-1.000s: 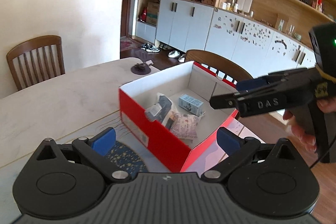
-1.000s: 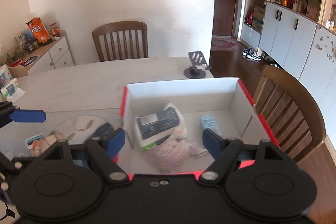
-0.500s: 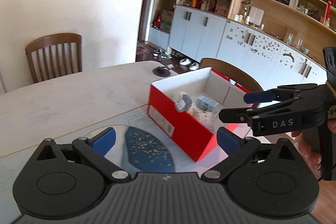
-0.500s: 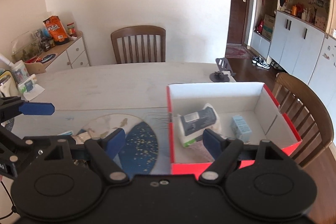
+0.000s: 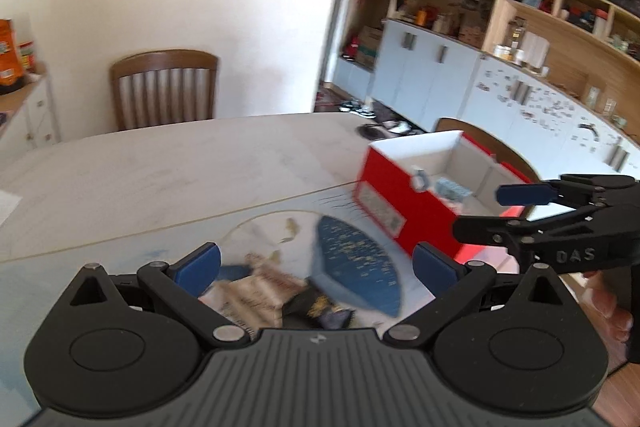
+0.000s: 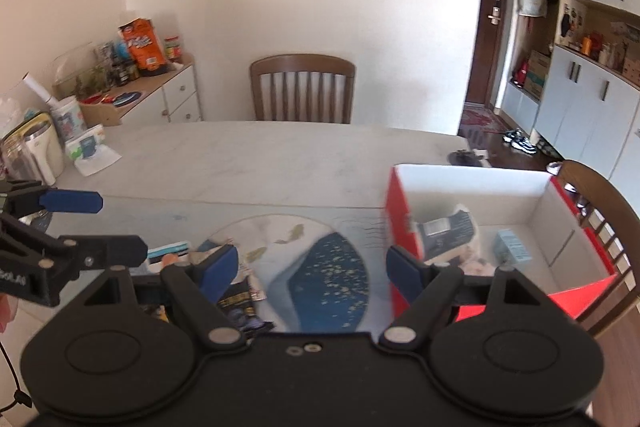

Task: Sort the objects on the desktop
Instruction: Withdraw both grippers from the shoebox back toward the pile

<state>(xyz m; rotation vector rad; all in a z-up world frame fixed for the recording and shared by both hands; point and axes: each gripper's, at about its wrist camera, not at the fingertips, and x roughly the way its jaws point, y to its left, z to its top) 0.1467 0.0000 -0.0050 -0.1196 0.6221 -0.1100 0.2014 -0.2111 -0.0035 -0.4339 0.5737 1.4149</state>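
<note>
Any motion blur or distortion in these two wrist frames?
Left wrist: packets and red box smeared by motion; the gripper's own fingers stay sharp. Right wrist: box edge streaked, far chair crisp. Both: fisheye bends walls and cabinets.

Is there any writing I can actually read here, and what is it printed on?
"DAS": raised letters on the side of the right tongs, seen from the left wrist camera.
Label on the red box: too blurred to read.
Snack packets on the table mat and orange bag: print blurred, unreadable.
</note>
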